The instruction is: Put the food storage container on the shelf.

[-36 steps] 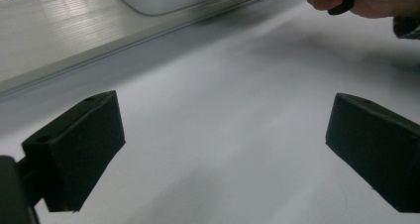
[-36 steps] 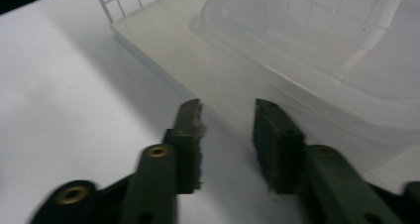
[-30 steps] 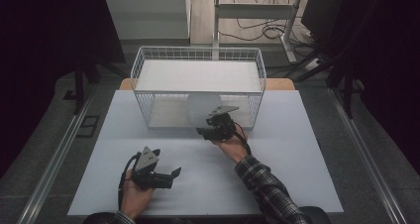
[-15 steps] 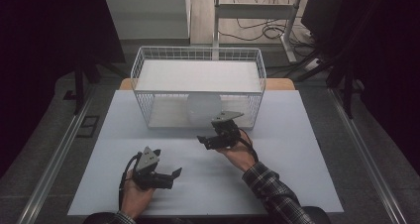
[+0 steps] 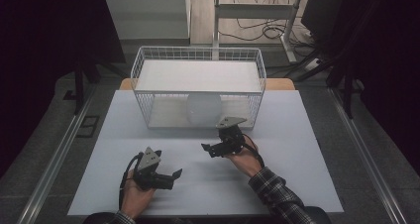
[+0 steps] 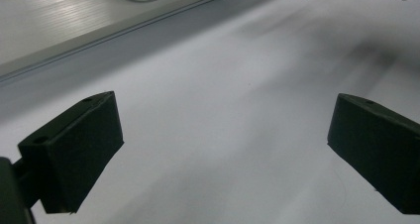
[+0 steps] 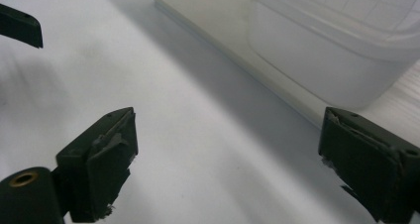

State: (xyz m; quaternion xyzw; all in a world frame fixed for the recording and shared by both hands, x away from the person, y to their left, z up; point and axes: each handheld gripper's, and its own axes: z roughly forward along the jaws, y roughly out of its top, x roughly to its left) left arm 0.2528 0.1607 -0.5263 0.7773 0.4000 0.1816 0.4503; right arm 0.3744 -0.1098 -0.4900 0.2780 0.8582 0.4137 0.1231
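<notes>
I have both claws over the pale grey counter (image 5: 307,149) here, and neither is carrying anything. My right claw (image 5: 212,148) sits just in front of the white wire-mesh basket (image 5: 143,78); its jaws have just been opening, they now stand wide apart, and there is nothing between them but bare counter. Beyond them in the right gripper view stands the round translucent white plastic container (image 7: 317,60). In the high view that container (image 5: 204,108) rests on the basket's floor, against the near wall and right of the middle, well clear of the right claw. My left claw (image 5: 174,177) lies lower on the counter, nearer the person's edge, also spread open on nothing, and points across toward the right one.

As I read it, placing the container in the basket looks done: it sits there on its own, free of any grip. I see no other loose item on the counter, so what remains seems to be only drawing the 2 claws away.
</notes>
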